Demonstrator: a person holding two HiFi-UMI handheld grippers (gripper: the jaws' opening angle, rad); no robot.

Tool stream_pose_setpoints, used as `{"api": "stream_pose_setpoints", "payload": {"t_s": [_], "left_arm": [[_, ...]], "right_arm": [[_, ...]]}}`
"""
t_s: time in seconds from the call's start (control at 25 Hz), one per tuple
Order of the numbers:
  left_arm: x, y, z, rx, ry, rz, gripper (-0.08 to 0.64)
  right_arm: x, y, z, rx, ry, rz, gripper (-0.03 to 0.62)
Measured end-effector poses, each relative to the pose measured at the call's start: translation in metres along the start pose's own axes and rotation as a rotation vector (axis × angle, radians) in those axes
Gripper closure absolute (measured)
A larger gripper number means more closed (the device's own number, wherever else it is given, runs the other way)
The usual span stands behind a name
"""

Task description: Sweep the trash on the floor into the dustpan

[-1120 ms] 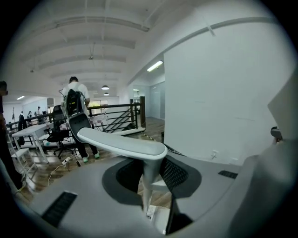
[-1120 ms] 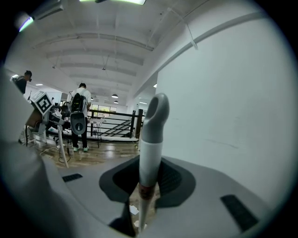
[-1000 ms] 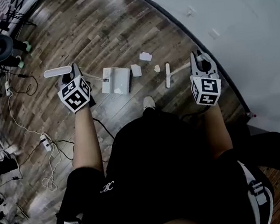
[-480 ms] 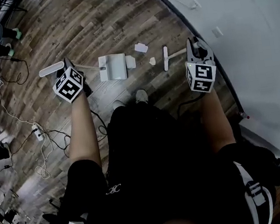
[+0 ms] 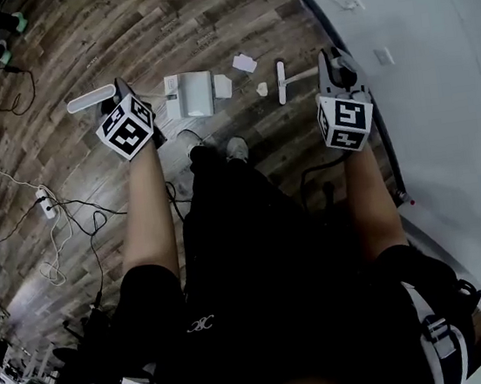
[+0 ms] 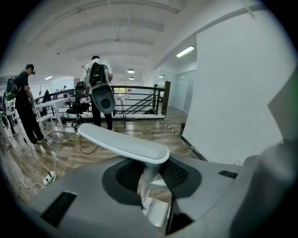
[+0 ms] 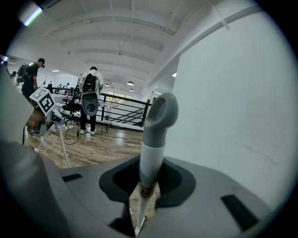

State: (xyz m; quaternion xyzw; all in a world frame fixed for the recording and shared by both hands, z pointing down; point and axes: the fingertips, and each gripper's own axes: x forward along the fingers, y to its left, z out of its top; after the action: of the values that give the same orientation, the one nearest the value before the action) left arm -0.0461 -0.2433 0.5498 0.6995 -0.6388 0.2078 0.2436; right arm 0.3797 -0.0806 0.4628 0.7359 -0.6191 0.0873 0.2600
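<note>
My left gripper (image 5: 127,94) is shut on the long white handle (image 5: 92,98) of the dustpan (image 5: 190,94), which stands on the wood floor. In the left gripper view the handle's grip (image 6: 123,142) lies across the jaws and the pan (image 6: 158,211) shows below. My right gripper (image 5: 334,62) is shut on the broom stick (image 7: 156,135). The white broom head (image 5: 281,81) rests on the floor right of the pan. Three white paper scraps lie between them: one (image 5: 223,85) at the pan's mouth, one (image 5: 244,62) farther off, and a small one (image 5: 262,90) beside the broom head.
A white wall (image 5: 432,47) with a dark baseboard runs along the right. Cables and a power strip (image 5: 46,206) lie on the floor at left. The person's shoes (image 5: 235,149) stand just behind the pan. People (image 6: 98,88) stand by desks and a railing far off.
The whole floor scene has slid upward in the head view as the person moved. Dustpan, broom head and scraps keep nearly the same places relative to one another. Both grips are unchanged.
</note>
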Motion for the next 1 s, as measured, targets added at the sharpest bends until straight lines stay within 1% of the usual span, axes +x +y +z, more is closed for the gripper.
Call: {"api": "stream_pose_setpoints", "payload": {"t_s": [0.08, 0.24, 0.4, 0.64, 0.8, 1.0], "left_arm": [[0.004, 0.001, -0.009, 0.006, 0.002, -0.009, 0.453], [0.014, -0.004, -0.005, 0.01, -0.022, -0.048, 0.453], [0.019, -0.013, -0.006, -0.011, -0.024, -0.092, 0.445], [0.014, -0.036, -0.016, -0.03, -0.024, -0.172, 0.43], [0.012, -0.038, -0.018, -0.044, -0.026, -0.193, 0.423], [0.01, -0.035, -0.02, -0.057, -0.024, -0.206, 0.421]], "right_arm": [[0.005, 0.013, 0.002, -0.011, 0.002, 0.013, 0.502], [0.023, 0.046, 0.013, -0.024, 0.006, 0.027, 0.502], [0.037, 0.077, 0.027, -0.002, 0.001, 0.045, 0.505], [0.048, 0.118, 0.047, 0.034, -0.024, 0.103, 0.505], [0.051, 0.145, 0.061, 0.079, -0.043, 0.161, 0.505], [0.047, 0.187, 0.072, 0.1, -0.064, 0.276, 0.505]]}}
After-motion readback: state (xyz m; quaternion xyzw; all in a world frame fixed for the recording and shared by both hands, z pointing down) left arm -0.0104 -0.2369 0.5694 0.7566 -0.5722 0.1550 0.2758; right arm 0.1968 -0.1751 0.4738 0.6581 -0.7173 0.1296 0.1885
